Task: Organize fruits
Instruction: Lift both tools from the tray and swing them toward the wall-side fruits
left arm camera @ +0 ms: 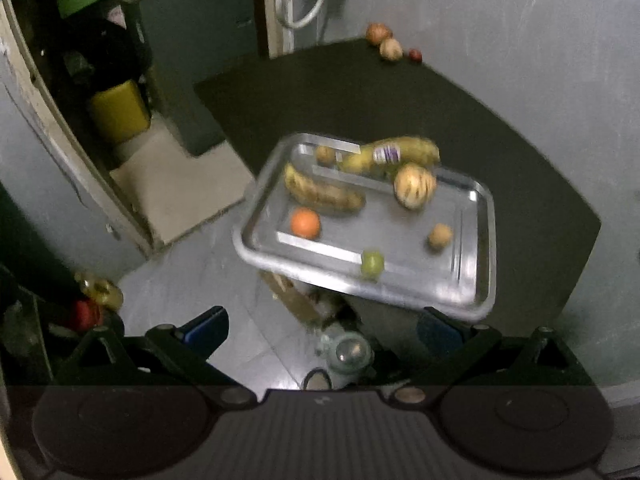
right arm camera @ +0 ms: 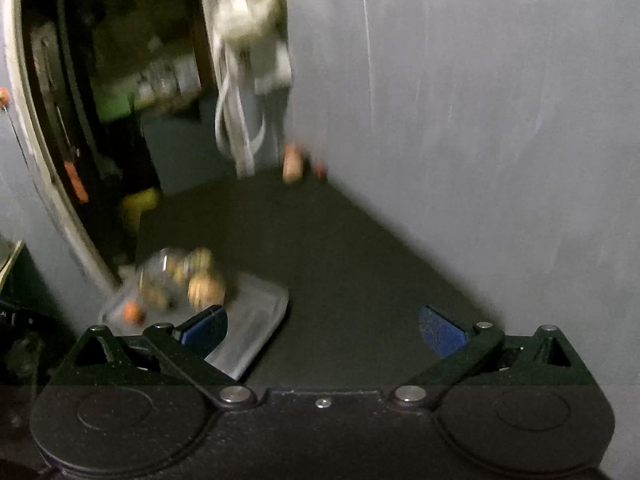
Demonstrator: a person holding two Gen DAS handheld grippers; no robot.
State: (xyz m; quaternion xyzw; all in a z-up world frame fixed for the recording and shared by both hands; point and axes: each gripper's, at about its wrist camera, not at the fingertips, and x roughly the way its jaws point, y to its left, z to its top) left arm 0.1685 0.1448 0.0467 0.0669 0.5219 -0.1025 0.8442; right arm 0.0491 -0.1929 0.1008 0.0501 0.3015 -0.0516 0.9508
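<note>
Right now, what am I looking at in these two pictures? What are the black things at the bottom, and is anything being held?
No robot here: a person carries a hand-held gripper in each hand, each with a camera looking along its jaws. One picture comes from the left gripper, the other from the right gripper. Both stand open with blue pads and hold nothing. On the dark table sits a metal tray with bananas, an orange, a small green fruit and other fruits. A few more fruits lie at the table's far corner. The right view is blurred.
</note>
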